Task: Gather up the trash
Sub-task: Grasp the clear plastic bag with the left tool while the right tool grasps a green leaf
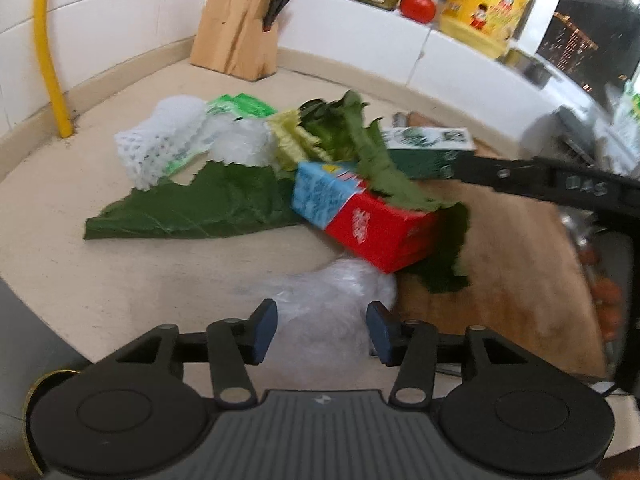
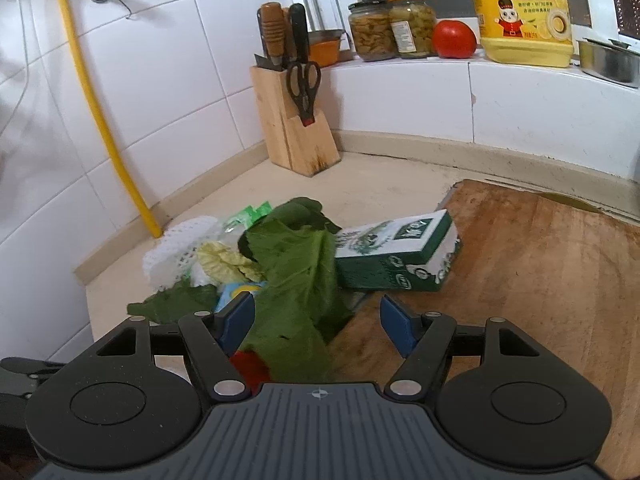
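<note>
- The trash lies in one heap on the counter (image 1: 60, 248), in the middle of both views: a crumpled clear plastic bag (image 1: 328, 300), a red and blue carton (image 1: 360, 220), a green and white carton (image 2: 396, 256), big green leaves (image 1: 192, 208) and white foam net (image 1: 160, 136).
- The plastic bag looks very light, soft and slippery — I would pinch a thick fold, not the smooth skin.
- The cartons seem light and stiff; best taken across the narrow sides.
- The leaves are limp and may tear or slide off.
- The left gripper (image 1: 322, 330) is released, its pads on both sides of the bag, not pressing it.
- The right gripper (image 2: 318, 326) is also released — a leaf lies between the jaws, ungrasped.
- A wooden cutting board (image 2: 540, 280) lies at the right, under part of the heap.
</note>
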Demonstrator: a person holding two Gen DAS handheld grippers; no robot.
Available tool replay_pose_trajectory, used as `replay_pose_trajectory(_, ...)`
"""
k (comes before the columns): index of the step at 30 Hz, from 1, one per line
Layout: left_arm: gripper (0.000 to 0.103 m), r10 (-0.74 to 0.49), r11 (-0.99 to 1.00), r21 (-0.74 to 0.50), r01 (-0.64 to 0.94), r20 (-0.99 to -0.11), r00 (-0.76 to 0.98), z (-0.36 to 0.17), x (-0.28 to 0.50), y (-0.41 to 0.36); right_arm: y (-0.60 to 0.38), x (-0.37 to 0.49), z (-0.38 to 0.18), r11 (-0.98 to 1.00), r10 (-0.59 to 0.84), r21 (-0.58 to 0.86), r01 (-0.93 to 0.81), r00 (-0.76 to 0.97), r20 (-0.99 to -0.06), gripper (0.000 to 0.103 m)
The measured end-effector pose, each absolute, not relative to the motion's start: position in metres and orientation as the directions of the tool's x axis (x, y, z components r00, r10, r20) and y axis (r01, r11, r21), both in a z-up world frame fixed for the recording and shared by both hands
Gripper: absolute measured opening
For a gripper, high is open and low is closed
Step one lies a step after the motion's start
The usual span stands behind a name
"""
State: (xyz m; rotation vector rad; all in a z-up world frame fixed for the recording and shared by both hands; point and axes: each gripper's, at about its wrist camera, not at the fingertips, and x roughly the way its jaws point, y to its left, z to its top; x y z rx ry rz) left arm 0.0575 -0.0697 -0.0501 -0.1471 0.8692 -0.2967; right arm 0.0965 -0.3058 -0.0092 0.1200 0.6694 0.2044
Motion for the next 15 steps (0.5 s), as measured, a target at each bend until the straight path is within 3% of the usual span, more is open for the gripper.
replay_pose_trajectory(15,0.048,-0.204,0.969,-0.069,0.239,-0.769,0.606,-0.067,0.07,-0.095,-0.31,0.124,-0.021,0.947,0.319,0.241,-0.212,0.712,-0.625,0.076)
